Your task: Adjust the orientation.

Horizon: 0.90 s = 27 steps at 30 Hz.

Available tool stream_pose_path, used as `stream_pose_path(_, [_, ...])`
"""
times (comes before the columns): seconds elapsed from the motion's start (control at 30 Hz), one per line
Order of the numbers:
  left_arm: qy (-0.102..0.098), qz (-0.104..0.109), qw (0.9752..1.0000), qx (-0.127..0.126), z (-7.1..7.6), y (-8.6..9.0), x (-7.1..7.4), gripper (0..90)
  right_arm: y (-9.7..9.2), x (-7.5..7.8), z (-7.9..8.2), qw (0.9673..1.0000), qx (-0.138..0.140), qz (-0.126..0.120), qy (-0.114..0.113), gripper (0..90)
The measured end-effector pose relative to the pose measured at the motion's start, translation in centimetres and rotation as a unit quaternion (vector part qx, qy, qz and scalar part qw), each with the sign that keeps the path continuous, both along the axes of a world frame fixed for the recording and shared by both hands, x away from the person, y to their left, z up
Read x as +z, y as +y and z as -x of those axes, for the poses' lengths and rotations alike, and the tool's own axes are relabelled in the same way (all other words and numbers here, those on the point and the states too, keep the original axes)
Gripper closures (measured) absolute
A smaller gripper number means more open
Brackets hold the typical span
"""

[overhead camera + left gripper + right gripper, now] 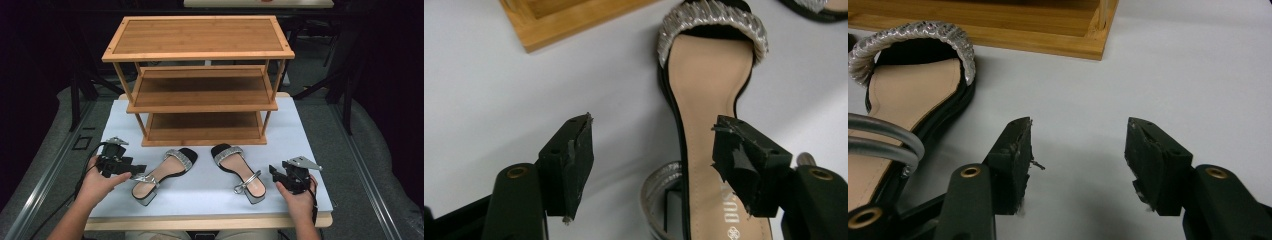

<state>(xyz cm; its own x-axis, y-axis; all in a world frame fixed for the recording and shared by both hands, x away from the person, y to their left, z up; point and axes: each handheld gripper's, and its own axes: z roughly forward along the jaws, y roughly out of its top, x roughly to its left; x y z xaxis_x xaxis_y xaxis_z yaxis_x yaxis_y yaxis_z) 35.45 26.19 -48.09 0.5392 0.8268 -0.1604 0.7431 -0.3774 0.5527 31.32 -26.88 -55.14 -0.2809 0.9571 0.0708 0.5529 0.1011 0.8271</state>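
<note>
Hovering left gripper [651,145] agape over left sandal [704,115], gripping nothing | right gripper [1078,150] agape, empty, beside right sandal [903,95]

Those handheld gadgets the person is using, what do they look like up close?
Each is a black tool: the left gripper and the right gripper both carry a grey three-cornered plate on top and trail a black cable. Each has two blocky black jaws with chipped, worn tips, mounted on arms with brass-coloured rivets. The forearms are bare, no sleeves in view.

- My high view looks forward and down over the whole table [300,125].
- Both gripper views sit low and close; each shares a sandal with it: left sandal [709,90], right sandal [908,85].
</note>
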Motion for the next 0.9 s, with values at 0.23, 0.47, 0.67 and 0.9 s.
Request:
stream_pose_path(0.23, [0.036,-0.029,0.9983,-0.036,-0.6,-1.6,0.3,34.6,0.0,-0.1,0.0,1.0,-0.001,-0.003,0.003,43.7])
stream_pose_path(0.47, [0.077,-0.061,0.9939,-0.051,-1.6,-3.1,0.1,34.5,-0.1,-0.2,-0.1,1.0,-0.001,-0.003,0.003,43.7])
stream_pose_path(0.67, [0.105,-0.08,0.9891,-0.065,-2.0,-5.1,0.1,32.2,-0.1,-0.2,-0.1,1.0,-0.001,-0.003,0.006,43.7])
stream_pose_path(0.9, [0.145,-0.107,0.9806,-0.077,-2.7,-6.0,-0.6,30.2,-0.2,-0.3,-0.2,1.0,0.0,-0.003,0.008,43.7])
